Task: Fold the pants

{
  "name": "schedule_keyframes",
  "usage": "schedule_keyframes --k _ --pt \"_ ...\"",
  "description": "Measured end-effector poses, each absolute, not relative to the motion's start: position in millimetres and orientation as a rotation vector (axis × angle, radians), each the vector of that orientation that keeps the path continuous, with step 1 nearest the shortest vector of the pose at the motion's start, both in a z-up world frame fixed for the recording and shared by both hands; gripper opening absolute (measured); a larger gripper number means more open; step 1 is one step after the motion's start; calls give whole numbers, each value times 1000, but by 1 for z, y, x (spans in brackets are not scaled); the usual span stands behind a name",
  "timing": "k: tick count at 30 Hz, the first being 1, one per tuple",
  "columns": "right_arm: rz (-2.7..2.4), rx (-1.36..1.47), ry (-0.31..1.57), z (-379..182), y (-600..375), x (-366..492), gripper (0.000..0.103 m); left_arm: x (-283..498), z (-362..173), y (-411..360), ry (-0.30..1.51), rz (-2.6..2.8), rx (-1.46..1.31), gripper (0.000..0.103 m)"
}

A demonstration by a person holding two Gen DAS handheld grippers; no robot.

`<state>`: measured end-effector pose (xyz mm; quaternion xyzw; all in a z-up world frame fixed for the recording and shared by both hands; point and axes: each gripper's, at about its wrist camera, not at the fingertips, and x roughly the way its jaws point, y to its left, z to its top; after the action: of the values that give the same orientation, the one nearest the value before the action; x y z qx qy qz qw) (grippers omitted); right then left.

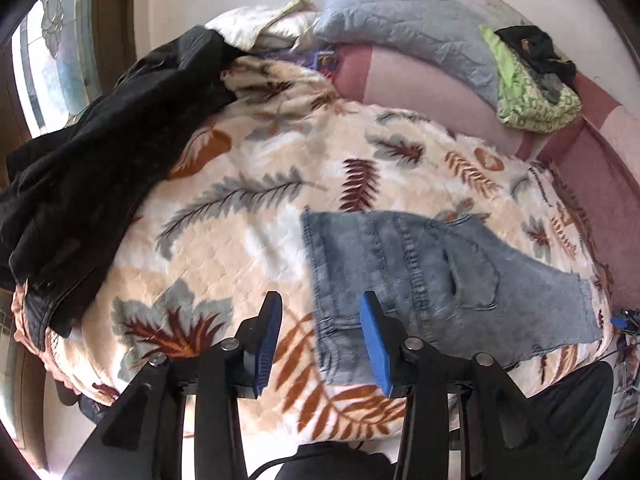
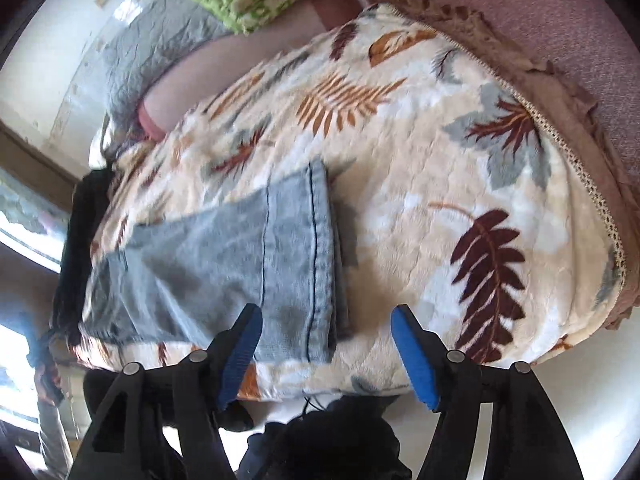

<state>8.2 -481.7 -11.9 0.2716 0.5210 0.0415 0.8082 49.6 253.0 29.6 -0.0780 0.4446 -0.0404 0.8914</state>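
Two grippers, one in each of my hands, hover over a bed with jaws apart and nothing between them: my left gripper moderately spread, my right gripper wider. The light blue jeans lie folded into a compact bundle on the leaf-patterned blanket, near its front edge, likely laid flat there so the folds hold. My left view shows the waistband and pocket end, plus a black garment heaped nearby; my right view shows the stacked leg hems instead.
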Motion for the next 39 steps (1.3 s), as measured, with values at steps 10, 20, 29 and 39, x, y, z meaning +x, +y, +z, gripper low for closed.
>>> schedule_keyframes --k 10,20,29,39 --pt "75 557 1280 -60 -455 121 38 79 -55 155 1119 -196 -31 43" --pt "-24 219 1277 -72 -428 144 19 76 -63 159 1106 -208 -44 44" --pt "71 526 1082 -2 -442 64 60 77 -63 162 1103 -212 -74 45" --pt "115 568 1259 -24 -404 48 67 70 -23 159 1009 -161 -118 47"
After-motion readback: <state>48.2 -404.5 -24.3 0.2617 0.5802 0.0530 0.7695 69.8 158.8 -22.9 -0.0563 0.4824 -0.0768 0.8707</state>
